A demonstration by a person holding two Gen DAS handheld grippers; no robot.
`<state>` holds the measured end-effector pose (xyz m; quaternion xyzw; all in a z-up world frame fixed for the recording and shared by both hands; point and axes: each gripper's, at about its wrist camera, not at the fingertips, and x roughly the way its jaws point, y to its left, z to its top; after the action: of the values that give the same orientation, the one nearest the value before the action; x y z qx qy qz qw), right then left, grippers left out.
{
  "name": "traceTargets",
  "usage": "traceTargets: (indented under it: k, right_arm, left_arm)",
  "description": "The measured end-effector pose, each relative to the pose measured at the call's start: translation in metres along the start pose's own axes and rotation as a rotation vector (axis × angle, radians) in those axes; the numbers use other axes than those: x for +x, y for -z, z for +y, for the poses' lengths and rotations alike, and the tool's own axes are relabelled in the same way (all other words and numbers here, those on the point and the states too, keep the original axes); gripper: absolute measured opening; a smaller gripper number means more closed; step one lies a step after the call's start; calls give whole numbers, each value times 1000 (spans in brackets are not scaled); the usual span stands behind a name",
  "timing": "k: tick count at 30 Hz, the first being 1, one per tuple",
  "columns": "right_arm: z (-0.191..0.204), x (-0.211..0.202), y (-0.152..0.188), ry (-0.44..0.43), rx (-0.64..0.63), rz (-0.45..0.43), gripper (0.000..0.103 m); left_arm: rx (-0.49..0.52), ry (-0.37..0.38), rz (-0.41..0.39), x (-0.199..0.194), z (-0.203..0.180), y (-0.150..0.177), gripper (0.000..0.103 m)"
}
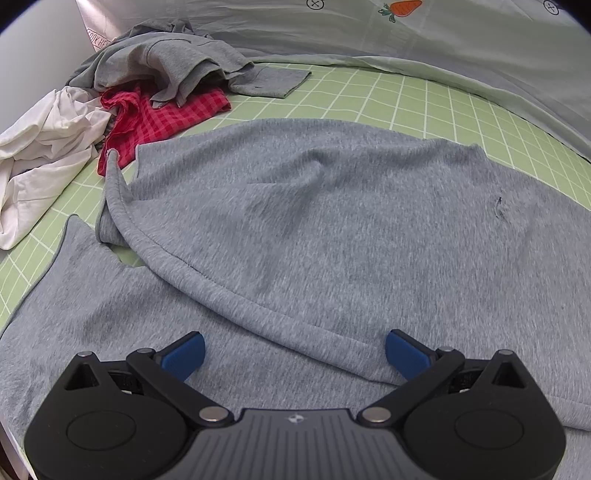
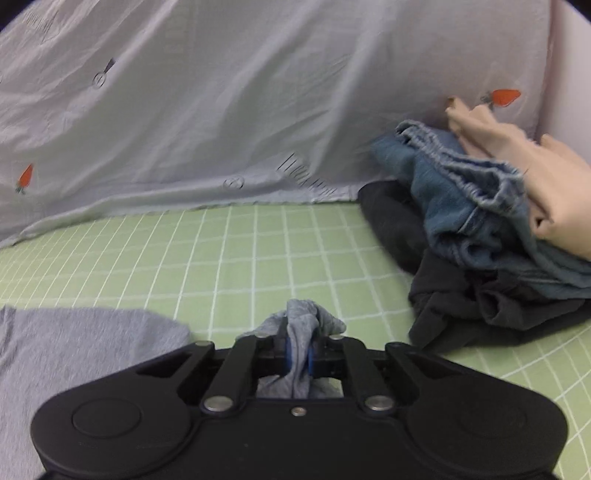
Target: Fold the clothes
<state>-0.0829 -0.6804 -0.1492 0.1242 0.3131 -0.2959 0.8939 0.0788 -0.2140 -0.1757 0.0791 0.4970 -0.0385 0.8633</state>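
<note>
Two grippers at work on one grey knit garment, spread across most of the green grid-checked bed sheet, with one hemmed edge doubled over the lower layer in a long curved ridge. Best handled by keeping the pinched corner taut and low, carrying it across so the soft, stretchy jersey lies flat rather than bunching; worth smoothing the shallow wrinkles near the middle before any crease is pressed. Behind, a pale quilt with carrot print, thin and crinkled. At the far left, a loose heap: darker grey shirts, a red checked cloth, a white crumpled piece. At the far right, rumpled blue denim over black cloth, with a bare hand resting on it. Left gripper just above the garment, blue ribbed fingers spread wide, holding nothing. Right gripper clamped tight on a bunched tuft of the grey knit.
</note>
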Motion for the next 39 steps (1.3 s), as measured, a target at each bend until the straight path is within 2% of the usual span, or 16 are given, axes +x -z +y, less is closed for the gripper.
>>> traceTargets:
  k: [2,4,5,6,8,10,13,17,20,26,28,29,30,31,33,39]
  right_arm:
    - [-4,-1,-8,14,13,-30,9]
    - [-9,-1,-16,29,26,-60,20]
    - [-11,-1,-20,36,32,-75,39]
    - [-13,-2,-24,43,39,-90,51]
    - [-18,-2,-31,57,52,-119,51]
    - [-18,-16,-20,59,81,-124,55]
    - [-40,-44,12,132,198,-109,56]
    - [-74,-77,70,304,343,-24,56]
    - [-93,-90,105,381,395,52,56]
    - [-110,-98,123,376,548,59,55]
    - [-108,-94,122,351,535,70,47]
    - [-106,-93,122,345,516,71,33]
    - [-104,-93,120,337,506,67,24]
    - [-102,-94,119,332,496,62,20]
    - [-113,-98,119,400,502,55,10]
    - [-144,-111,117,606,517,32,9]
  left_arm:
    - [-7,3,0,0,1,0,103]
    - [-12,5,1,0,1,0,103]
    - [-12,5,1,0,1,0,103]
    - [-11,5,2,0,1,0,103]
    - [-11,6,2,0,1,0,103]
    - [-16,6,0,0,1,1,103]
    - [-24,7,-2,0,2,2,103]
    - [-27,10,0,0,3,2,103]
    - [-31,11,2,1,3,2,103]
    - [-39,3,19,0,3,0,103]
    - [-53,8,29,0,4,0,103]
    - [-58,13,35,0,5,0,103]
    - [-61,20,40,0,7,0,103]
    - [-64,28,45,0,8,1,103]
    - [-68,41,53,0,12,2,103]
    - [-76,5,19,-7,27,-1,103]
